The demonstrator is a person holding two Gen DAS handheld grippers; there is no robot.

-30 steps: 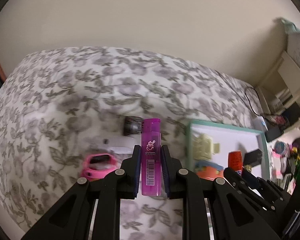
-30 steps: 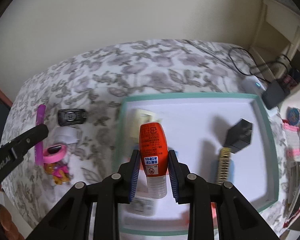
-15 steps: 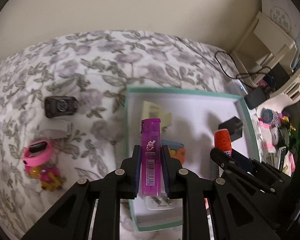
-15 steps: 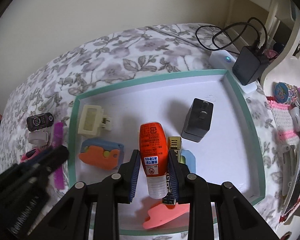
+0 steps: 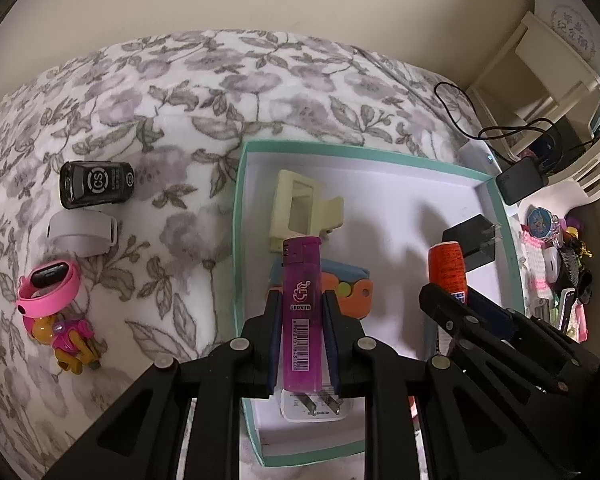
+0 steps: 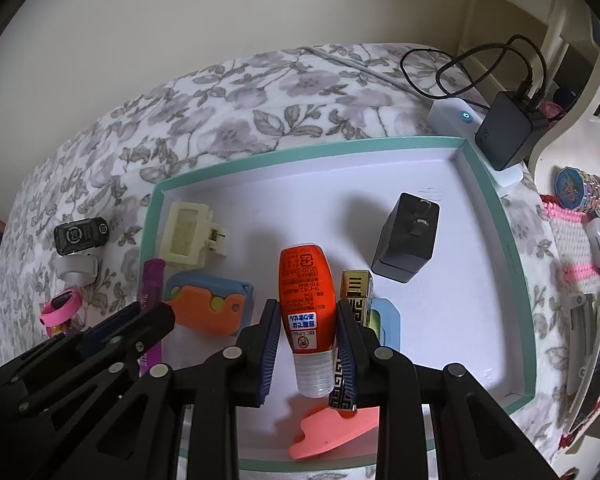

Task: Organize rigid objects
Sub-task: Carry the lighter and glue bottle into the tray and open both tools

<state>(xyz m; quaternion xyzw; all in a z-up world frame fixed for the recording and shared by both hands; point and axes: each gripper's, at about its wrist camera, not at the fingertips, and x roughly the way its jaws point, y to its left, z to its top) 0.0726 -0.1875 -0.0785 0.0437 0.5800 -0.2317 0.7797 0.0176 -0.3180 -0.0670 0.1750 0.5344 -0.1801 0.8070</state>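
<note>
1. Step in hand: delivery of two rigid items into the teal-rimmed tray [image 6: 496,216] that sits on the floral bedcover [image 5: 180,100]. Both grippers hover above the tray, pointing steeply down.
2. Left gripper [image 5: 302,336]: the jaws are closed as far as the load allows, clamped on the purple lighter [image 5: 301,312]. The lighter stands lengthwise between the pads, its cap pointing forward, above the tray's left part near the orange-and-blue case [image 5: 352,292].
3. Right gripper [image 6: 308,344]: the jaws are narrowly parted and clamped on the orange bottle [image 6: 307,300], its clear cap toward the camera. The bottle hangs over the tray's middle, just beside the gold lighter [image 6: 354,292].
4. Already in the tray: a cream clip [image 6: 186,236], a black charger [image 6: 408,240] and a coral flat piece [image 6: 332,428].
5. Next move, as judged: lower each item onto a bare patch of the tray floor, then open the jaws. The free floor lies between the cream clip and the black charger.
6. Still outside the tray: a black device [image 5: 96,184], a pink band [image 5: 50,288] and a toy figure [image 5: 70,340].
</note>
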